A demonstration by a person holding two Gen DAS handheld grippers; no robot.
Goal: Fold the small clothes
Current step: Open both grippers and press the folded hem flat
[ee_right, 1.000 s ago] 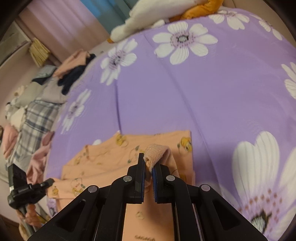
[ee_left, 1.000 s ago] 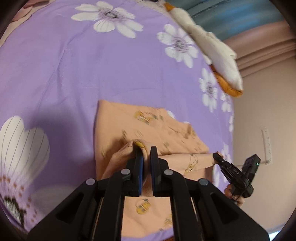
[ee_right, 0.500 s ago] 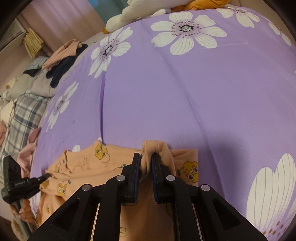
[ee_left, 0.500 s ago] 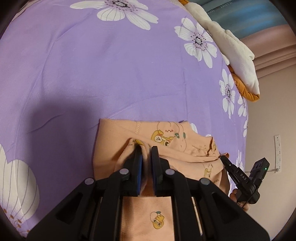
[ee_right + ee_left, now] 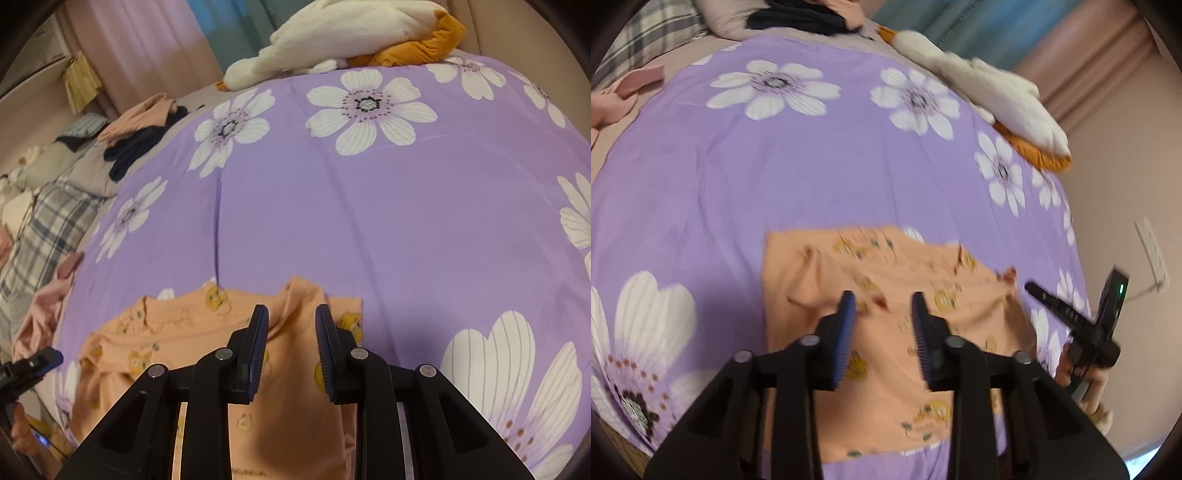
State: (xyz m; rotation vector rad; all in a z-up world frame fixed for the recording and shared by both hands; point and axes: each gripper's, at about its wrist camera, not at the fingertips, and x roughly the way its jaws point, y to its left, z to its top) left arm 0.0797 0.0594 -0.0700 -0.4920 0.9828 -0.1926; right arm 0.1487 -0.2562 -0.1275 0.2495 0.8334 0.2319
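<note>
A small orange garment [image 5: 886, 295] printed with yellow cartoon figures lies folded on the purple flowered bedspread [image 5: 775, 166]. It also shows in the right wrist view [image 5: 288, 406]. My left gripper [image 5: 882, 299] is open and empty just above the garment's near part. My right gripper [image 5: 290, 314] is open and empty over the garment's other side, where a small fold [image 5: 303, 295] stands up. The right gripper shows at the right edge of the left wrist view [image 5: 1071, 321], and the left gripper shows at the left edge of the right wrist view [image 5: 26, 369].
A white and orange plush toy [image 5: 351, 33] lies at the far edge of the bed. A pile of clothes [image 5: 140, 129] and a plaid blanket [image 5: 44, 229] lie at the far left. A pink garment [image 5: 40, 317] lies beside the bedspread. A wall outlet [image 5: 1152, 251] is at right.
Both grippers have opened and let go of the orange garment's edge, which now lies laid over on the garment. Both have drawn back and lifted a little.
</note>
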